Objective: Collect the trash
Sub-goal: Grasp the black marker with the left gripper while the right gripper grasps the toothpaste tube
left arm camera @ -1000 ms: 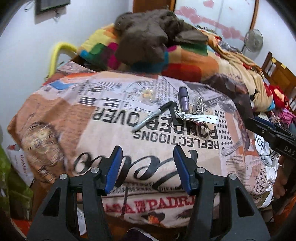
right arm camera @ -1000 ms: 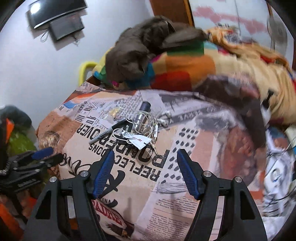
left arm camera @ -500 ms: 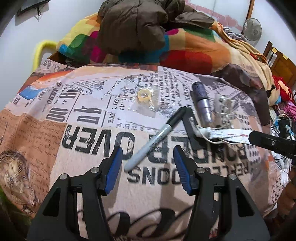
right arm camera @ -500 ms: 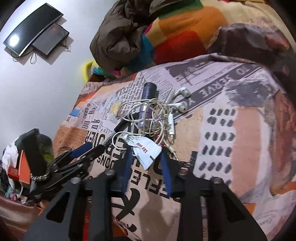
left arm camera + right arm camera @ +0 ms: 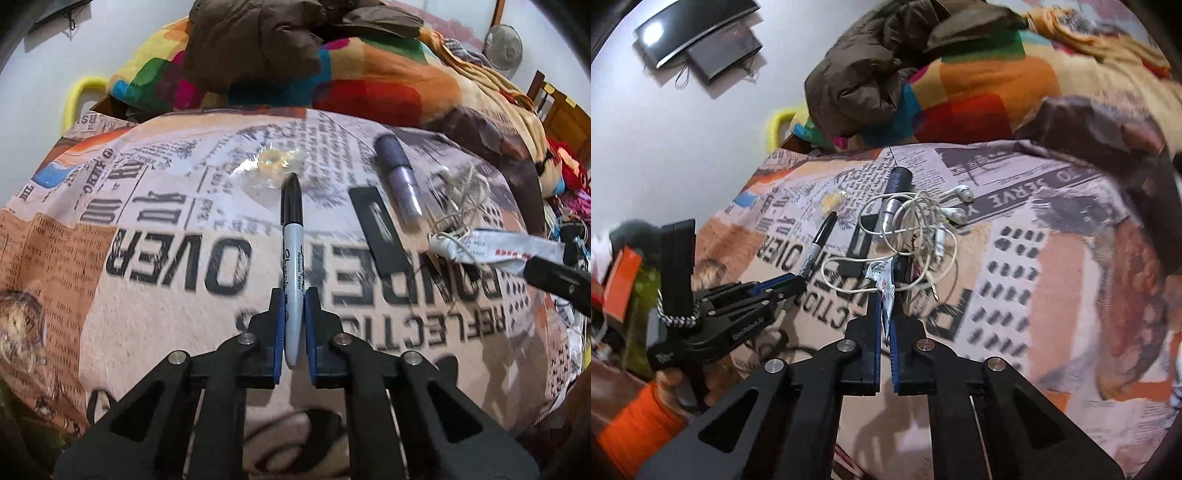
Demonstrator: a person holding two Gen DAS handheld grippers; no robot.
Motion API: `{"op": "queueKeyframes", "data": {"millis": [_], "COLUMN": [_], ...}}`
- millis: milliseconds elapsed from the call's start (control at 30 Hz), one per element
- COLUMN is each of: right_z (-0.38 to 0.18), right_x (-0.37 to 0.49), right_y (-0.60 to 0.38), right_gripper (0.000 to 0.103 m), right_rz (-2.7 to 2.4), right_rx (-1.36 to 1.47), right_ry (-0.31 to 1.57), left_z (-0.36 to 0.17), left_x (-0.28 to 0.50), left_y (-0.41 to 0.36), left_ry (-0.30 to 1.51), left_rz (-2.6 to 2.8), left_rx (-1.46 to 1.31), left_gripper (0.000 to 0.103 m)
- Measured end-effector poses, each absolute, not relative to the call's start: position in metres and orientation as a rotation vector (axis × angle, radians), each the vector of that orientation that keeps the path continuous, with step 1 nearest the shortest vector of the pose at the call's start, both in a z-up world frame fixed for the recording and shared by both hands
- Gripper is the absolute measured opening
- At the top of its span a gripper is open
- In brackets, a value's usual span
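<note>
We now have both grippers closed, open a second ago. Left gripper (image 5: 294, 314), frame centre, clamps grey black-capped marker pen (image 5: 293, 236). Right gripper (image 5: 885, 295) pinches white crumpled wrapper (image 5: 884, 284) (tangled in earphone cord (image 5: 916, 221)). Both still low over newsprint bedspread (image 5: 166, 295); lift next.

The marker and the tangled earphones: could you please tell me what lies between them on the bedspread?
A flat black strip and a purple tube lie between the marker and earphones, clearest in the left wrist view.
</note>
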State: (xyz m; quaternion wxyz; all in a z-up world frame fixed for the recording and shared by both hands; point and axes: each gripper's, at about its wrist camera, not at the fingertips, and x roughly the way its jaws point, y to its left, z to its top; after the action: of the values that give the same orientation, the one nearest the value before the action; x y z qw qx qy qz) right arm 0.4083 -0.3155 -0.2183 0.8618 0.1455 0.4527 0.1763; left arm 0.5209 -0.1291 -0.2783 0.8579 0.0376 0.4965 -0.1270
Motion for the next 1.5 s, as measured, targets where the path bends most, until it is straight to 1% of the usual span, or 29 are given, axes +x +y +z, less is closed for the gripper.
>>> {"op": "queueKeyframes", "data": {"millis": [233,467,567,600,633,667,700,867,1100,1267,1367,1433,1500], "right_z": [-0.224,-0.245,-0.243,-0.24,-0.238,-0.234,-0.23,-0.231,-0.255,-0.256,-0.258,-0.259,-0.259], "right_x": [0.379,0.361,0.358,0.358,0.356,0.355,0.357,0.375,0.397,0.392,0.389,0.387,0.387], "right_y": [-0.336,-0.329,-0.329,-0.333,-0.334,-0.338,-0.341,-0.343,-0.336,-0.33,-0.32,-0.316,-0.317], "right_gripper": [0.004,0.006,0.013,0.021,0.027,0.034,0.034,0.034,0.034,0.035,0.037,0.035,0.029], "right_rz": [0.32,0.337,0.381,0.395,0.394,0.383,0.364,0.317,0.289,0.3,0.303,0.298,0.314], "right_rx": [0.223,0.069,0.052,0.067,0.072,0.079,0.083,0.114,0.056,-0.037,-0.116,-0.149,-0.138], "right_ry": [0.97,1.069,1.081,1.067,1.058,1.037,1.007,0.994,1.032,1.002,0.979,0.963,0.956], "left_z": [-0.278,-0.279,-0.279,-0.28,-0.279,-0.279,-0.279,-0.28,-0.281,-0.282,-0.283,-0.283,-0.283], "left_x": [0.48,0.45,0.449,0.449,0.45,0.45,0.452,0.46,0.475,0.484,0.487,0.489,0.49], "left_y": [-0.14,-0.16,-0.165,-0.166,-0.168,-0.168,-0.169,-0.172,-0.176,-0.179,-0.181,-0.182,-0.183], "left_ry": [1.102,1.123,1.124,1.125,1.125,1.125,1.126,1.113,1.09,1.07,1.057,1.053,1.046], "left_rz": [-0.305,-0.328,-0.328,-0.329,-0.33,-0.332,-0.336,-0.342,-0.324,-0.31,-0.303,-0.298,-0.295], "left_rx": [0.071,0.142,0.172,0.184,0.188,0.189,0.187,0.173,0.163,0.163,0.159,0.154,0.152], "left_gripper": [0.01,0.009,0.01,0.01,0.01,0.012,0.013,0.022,0.024,0.025,0.027,0.027,0.027]}}
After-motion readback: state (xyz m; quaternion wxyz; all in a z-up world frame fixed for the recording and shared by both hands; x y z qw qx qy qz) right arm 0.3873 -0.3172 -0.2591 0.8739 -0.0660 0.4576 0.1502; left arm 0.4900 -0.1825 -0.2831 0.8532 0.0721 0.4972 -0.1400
